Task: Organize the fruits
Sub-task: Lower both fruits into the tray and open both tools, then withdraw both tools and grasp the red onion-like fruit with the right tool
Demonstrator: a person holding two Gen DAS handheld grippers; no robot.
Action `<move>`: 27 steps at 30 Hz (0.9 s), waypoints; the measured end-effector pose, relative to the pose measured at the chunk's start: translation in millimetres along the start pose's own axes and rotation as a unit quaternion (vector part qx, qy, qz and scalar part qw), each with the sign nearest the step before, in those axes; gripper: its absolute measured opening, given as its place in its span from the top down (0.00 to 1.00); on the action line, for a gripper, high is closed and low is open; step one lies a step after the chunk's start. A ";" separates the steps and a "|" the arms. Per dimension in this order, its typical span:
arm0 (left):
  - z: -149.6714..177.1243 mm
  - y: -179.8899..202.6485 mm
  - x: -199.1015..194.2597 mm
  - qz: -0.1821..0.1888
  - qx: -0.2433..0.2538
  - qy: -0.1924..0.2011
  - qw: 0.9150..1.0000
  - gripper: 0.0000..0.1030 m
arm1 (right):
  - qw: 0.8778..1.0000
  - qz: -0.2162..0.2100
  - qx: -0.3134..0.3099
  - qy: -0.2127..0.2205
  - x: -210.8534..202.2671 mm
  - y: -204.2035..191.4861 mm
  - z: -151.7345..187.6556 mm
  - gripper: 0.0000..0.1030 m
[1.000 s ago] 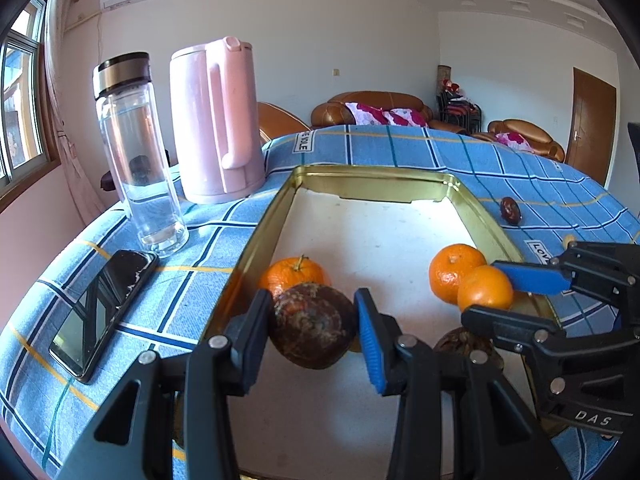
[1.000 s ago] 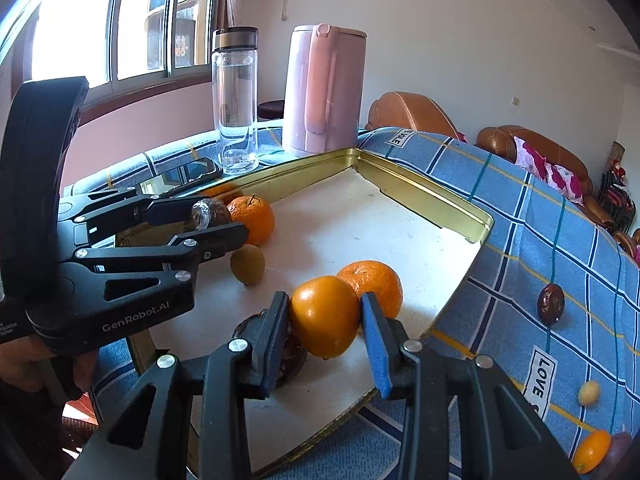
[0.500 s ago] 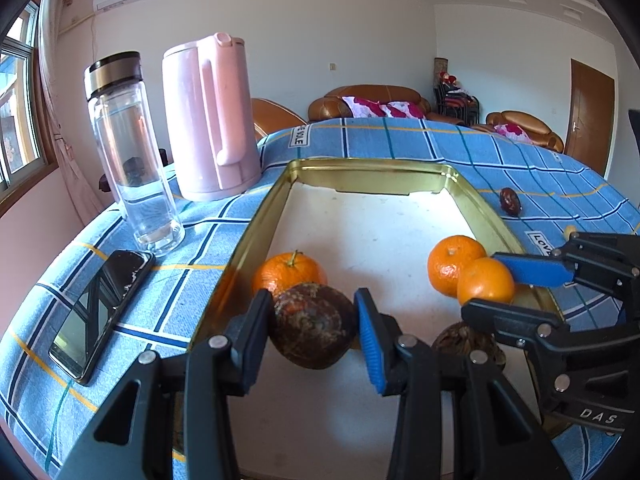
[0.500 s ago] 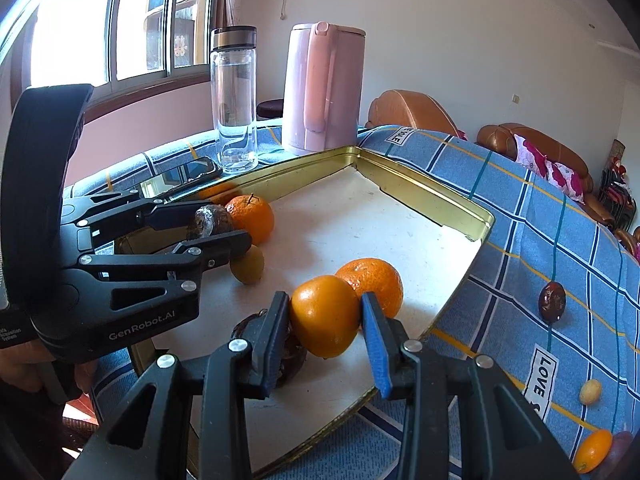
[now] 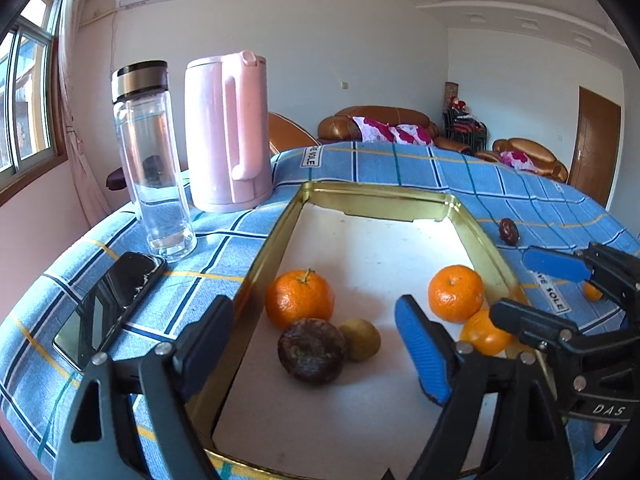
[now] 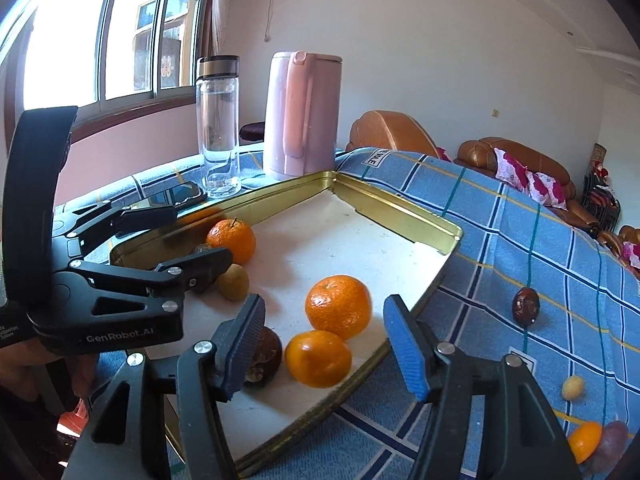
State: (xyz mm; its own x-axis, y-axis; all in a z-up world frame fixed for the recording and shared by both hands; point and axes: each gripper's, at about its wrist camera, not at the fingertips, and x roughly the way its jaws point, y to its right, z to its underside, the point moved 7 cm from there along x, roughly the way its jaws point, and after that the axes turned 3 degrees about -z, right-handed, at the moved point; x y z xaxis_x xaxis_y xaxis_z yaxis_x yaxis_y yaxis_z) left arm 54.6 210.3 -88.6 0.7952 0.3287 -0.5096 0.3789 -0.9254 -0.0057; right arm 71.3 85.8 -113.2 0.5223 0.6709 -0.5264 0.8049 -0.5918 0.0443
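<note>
A gold-rimmed tray (image 5: 376,198) (image 6: 394,216) lies on the blue checked cloth. My left gripper (image 5: 316,340) is open above a dark wrinkled fruit (image 5: 311,356) that rests in the tray beside a small yellow-green fruit (image 5: 360,339) and a stemmed orange (image 5: 300,300). My right gripper (image 6: 324,344) is open around an orange (image 6: 318,358) lying in the tray next to another orange (image 6: 338,306) and a second dark fruit (image 6: 262,356). On the cloth lie a dark date (image 6: 526,306), a small yellow fruit (image 6: 572,388) and a small orange (image 6: 585,440).
A glass bottle (image 5: 150,156), a pink kettle (image 5: 226,132) and a black phone (image 5: 108,308) stand left of the tray. Brown sofas (image 5: 376,122) are behind the table. A purple fruit (image 6: 614,442) lies at the right edge of the cloth.
Both grippers have opened. The left let go of the dark fruit, the right let go of the orange; both fruits now rest in the tray.
</note>
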 end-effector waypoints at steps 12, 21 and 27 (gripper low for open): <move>-40.5 96.8 -45.0 0.079 0.044 0.064 0.994 0.00 | 0.985 0.155 0.067 0.030 -87.4 122.6 30.6 0.35; -34.2 212.4 -32.8 0.162 0.101 0.023 0.981 0.00 | 0.961 0.221 0.163 -0.013 -119.2 212.4 83.6 0.34; -23.2 257.0 -13.8 0.161 0.148 0.003 0.976 0.00 | 0.958 0.196 0.206 -0.029 -112.4 225.3 99.3 0.34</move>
State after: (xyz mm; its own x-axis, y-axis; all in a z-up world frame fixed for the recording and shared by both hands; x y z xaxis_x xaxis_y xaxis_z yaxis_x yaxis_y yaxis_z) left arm 152.0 -27.7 -63.0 0.8533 0.0131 -0.5212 -0.0427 -0.9946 -0.0949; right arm 166.0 -167.4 -128.4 0.7359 0.3416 -0.5847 0.3639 -0.9276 -0.0839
